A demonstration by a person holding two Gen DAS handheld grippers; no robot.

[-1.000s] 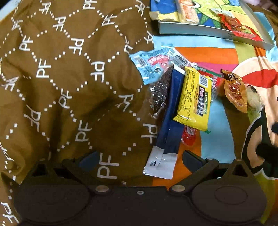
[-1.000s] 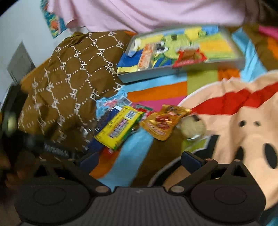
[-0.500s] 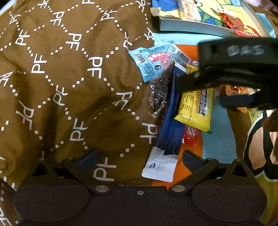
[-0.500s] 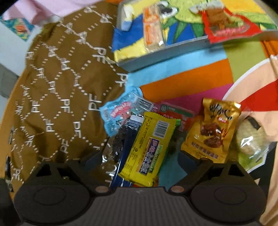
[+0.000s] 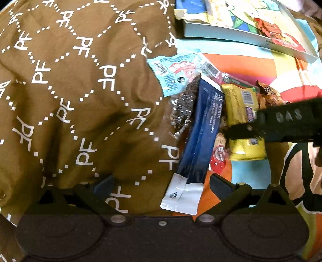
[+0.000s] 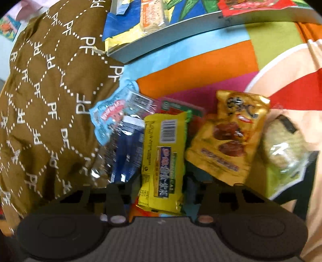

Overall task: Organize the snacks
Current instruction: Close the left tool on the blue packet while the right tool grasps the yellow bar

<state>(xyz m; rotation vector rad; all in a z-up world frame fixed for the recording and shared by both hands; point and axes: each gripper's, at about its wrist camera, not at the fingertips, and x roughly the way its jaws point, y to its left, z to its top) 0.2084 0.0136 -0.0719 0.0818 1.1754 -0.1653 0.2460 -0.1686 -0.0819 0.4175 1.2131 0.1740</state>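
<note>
Since a second ago the right gripper [image 6: 161,189] has dropped from a high, wide view of the pile to a close one over the yellow pack [image 6: 164,161], lower centre of the right wrist frame; half a second ago its fingers still stood wider and short of the pack. The left wrist view confirms it: the right gripper [image 5: 237,132] now reaches in from the right edge across the yellow pack [image 5: 241,121], lower than half a second ago. Judgement: this pack is the next snack to go, and the grasp is being set but not closed. Right gripper: fingers [image 6: 116,199] apart, straddling the pack's near end; whether the pads touch the wrapper I cannot tell, the frame is blurred. Left gripper [image 5: 161,182]: wide open, holding nothing, hovering over the near end of the blue pack [image 5: 203,133], lower centre of the frame; its view has barely shifted. Other snacks unmoved: gold pouch [image 6: 231,141] just right of the yellow pack, light-blue packet [image 6: 110,112] at its upper left, clear bag [image 6: 285,145] at far right. The tray [image 6: 181,22], top of frame, already holds an orange bar [image 6: 151,16] and a red packet [image 6: 249,4]; likely the destination. All rest on a colourful blanket [image 6: 201,68], brown cloth [image 6: 44,100] at left.
</note>
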